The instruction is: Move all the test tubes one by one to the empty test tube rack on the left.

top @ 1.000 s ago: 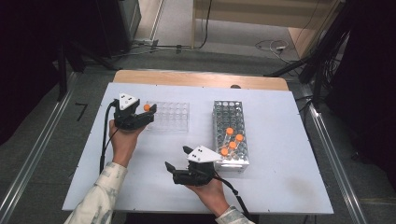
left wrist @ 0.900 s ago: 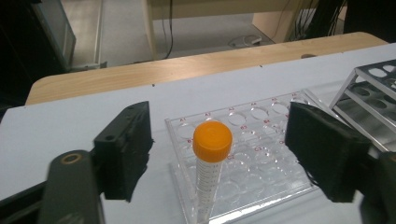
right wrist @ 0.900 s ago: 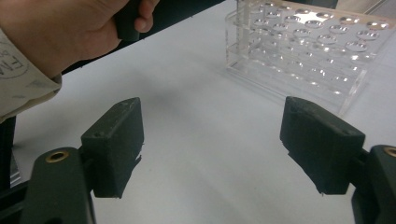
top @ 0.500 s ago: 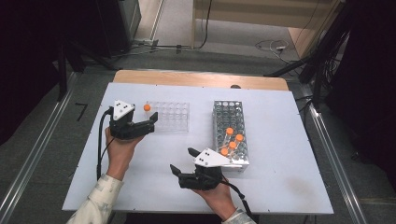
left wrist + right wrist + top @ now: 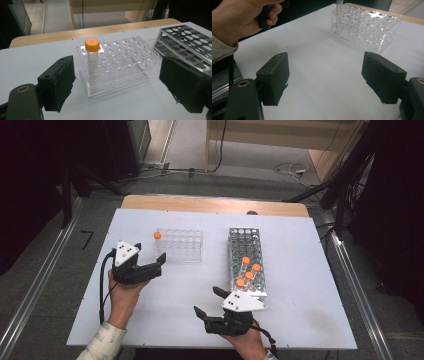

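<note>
Orange-capped tube (image 5: 91,62) upright in clear rack (image 5: 130,72), just beyond left claw (image 5: 117,85), jaws apart, empty.

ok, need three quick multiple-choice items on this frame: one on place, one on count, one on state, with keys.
1. Where does the single orange-capped clear tube stand?
A. in a corner hole of the clear plastic rack
B. lying flat on the white table
C. in the metal wire rack

2. How many orange-capped tubes stand in the metal wire rack?
A. one
B. four
C. seven

3. What state is the left hand-held gripper in?
A. shut on the tube
B. shut on nothing
C. open, nothing held

Key: 1 A, the left gripper view shows it upright in a corner hole; 2 B, the high view shows four orange caps; 3 C, its jaws stand wide apart, short of the rack.
</note>
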A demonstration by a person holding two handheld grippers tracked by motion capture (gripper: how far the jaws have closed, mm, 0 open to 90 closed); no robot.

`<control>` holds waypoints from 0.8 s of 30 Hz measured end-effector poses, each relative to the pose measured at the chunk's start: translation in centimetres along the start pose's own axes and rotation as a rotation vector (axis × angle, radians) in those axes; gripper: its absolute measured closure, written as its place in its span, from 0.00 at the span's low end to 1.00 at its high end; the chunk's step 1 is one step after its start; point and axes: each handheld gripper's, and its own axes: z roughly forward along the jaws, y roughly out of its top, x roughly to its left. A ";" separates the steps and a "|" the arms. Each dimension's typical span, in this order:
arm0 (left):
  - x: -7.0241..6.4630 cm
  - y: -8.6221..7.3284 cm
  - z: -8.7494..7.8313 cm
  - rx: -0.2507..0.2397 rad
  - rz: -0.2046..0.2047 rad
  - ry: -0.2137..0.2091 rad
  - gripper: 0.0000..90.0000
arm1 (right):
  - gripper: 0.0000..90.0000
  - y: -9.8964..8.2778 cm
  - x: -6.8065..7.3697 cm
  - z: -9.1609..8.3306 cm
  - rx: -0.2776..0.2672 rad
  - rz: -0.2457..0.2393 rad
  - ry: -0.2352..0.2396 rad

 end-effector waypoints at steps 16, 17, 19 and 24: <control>0.4 -0.7 -0.9 -0.032 -0.041 -0.021 0.13 | 0.25 -2.5 -2.4 -3.9 0.002 0.037 -0.089; 0.4 -0.7 -0.9 -0.031 -0.043 -0.025 0.13 | 0.25 -2.6 -2.6 -4.2 0.002 0.039 -0.096; 0.4 -0.7 -0.9 -0.031 -0.045 -0.034 0.12 | 0.25 -2.9 -2.9 -4.5 0.000 0.041 -0.116; 0.1 -0.7 -1.0 -0.022 -0.036 -0.049 0.10 | 0.32 -3.3 -4.2 -4.8 -0.016 0.062 -0.164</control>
